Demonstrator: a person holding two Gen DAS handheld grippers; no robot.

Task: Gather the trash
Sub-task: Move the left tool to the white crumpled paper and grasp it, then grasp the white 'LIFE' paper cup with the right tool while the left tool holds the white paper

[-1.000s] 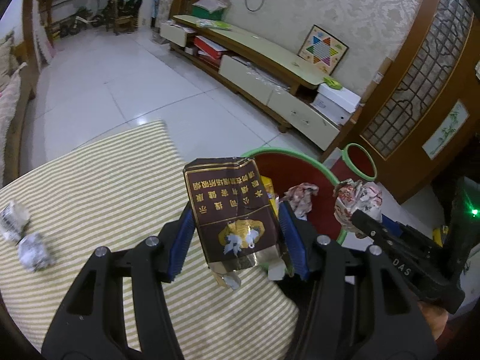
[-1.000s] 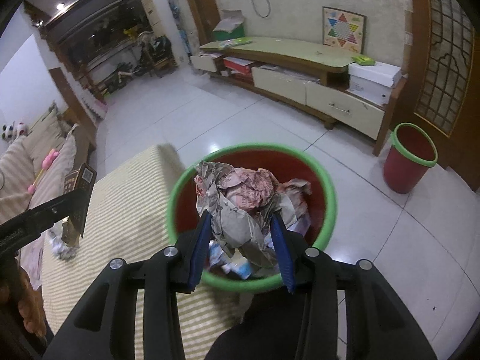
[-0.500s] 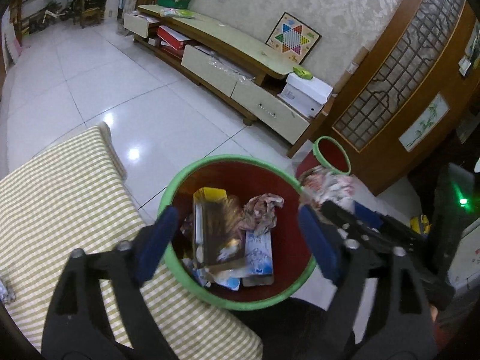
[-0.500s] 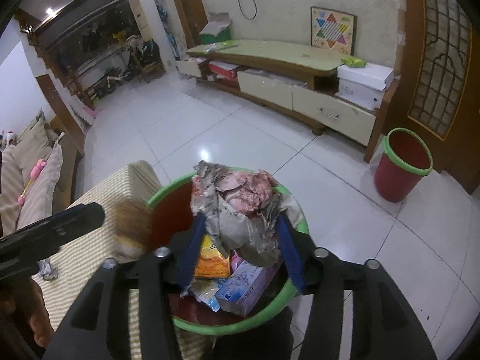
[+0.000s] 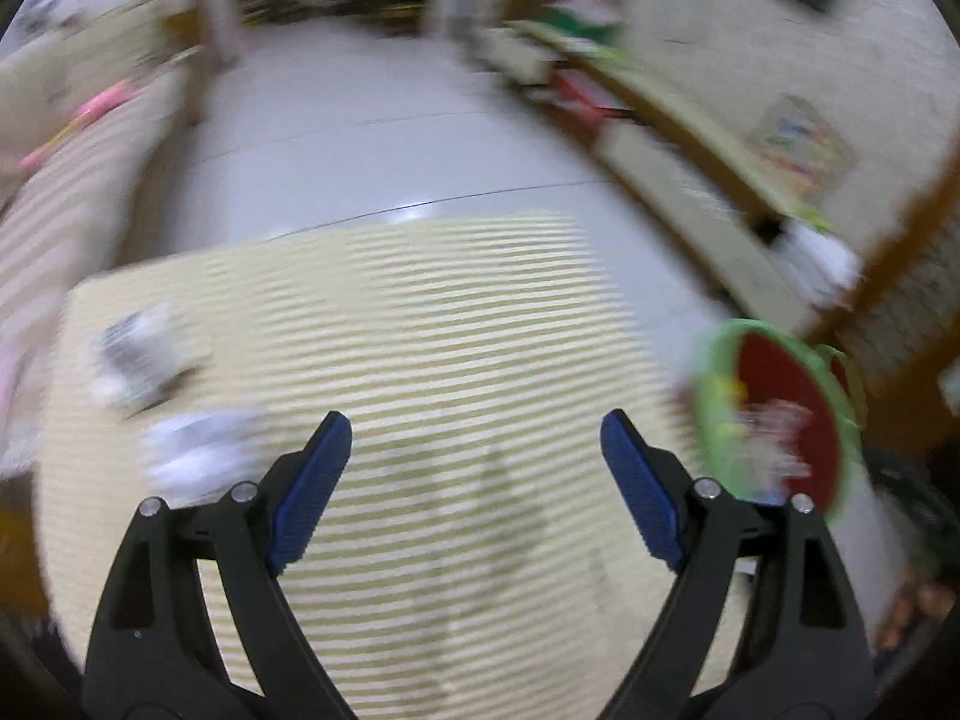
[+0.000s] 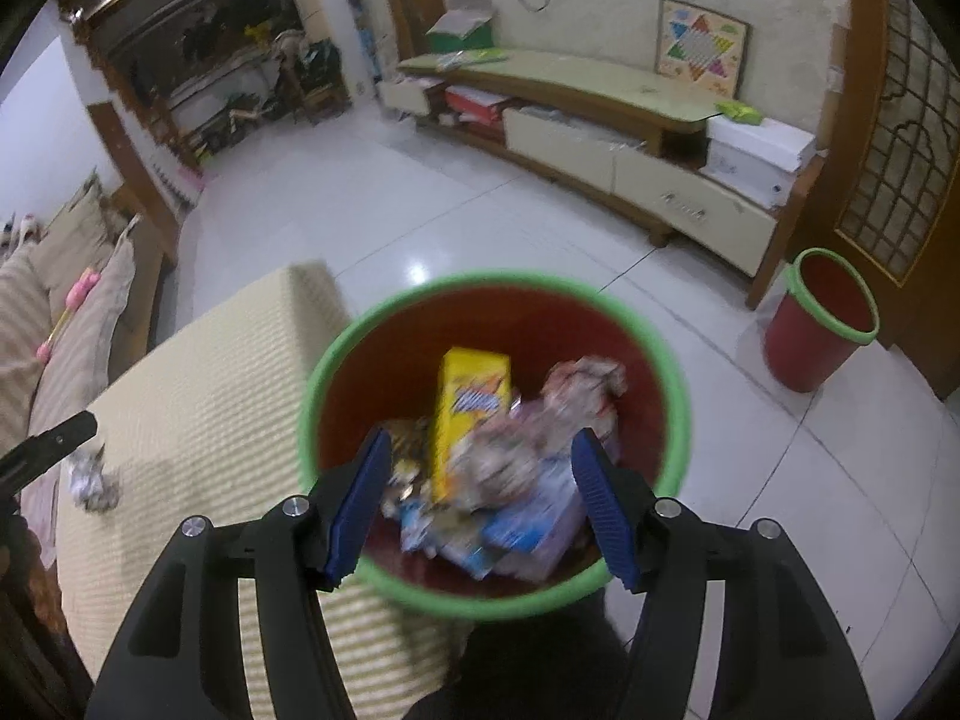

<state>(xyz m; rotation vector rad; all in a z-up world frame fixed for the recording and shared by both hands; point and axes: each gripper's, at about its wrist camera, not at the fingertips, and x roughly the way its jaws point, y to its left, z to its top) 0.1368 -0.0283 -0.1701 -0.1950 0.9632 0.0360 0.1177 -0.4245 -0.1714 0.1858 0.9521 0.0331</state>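
I am holding the right gripper [image 6: 480, 495] over the red plastic bin with the green rim [image 6: 677, 414]; its jaws have just been opening wider and are pinching nothing, with a yellow carton [image 6: 471, 414] and crumpled paper wads [image 6: 579, 387] lying inside below. I am pointing the left gripper [image 5: 476, 468], jaws gaping and empty, at the cream striped cushion [image 5: 456, 312], where blurred crumpled white paper scraps [image 5: 135, 354] are lying at the left.
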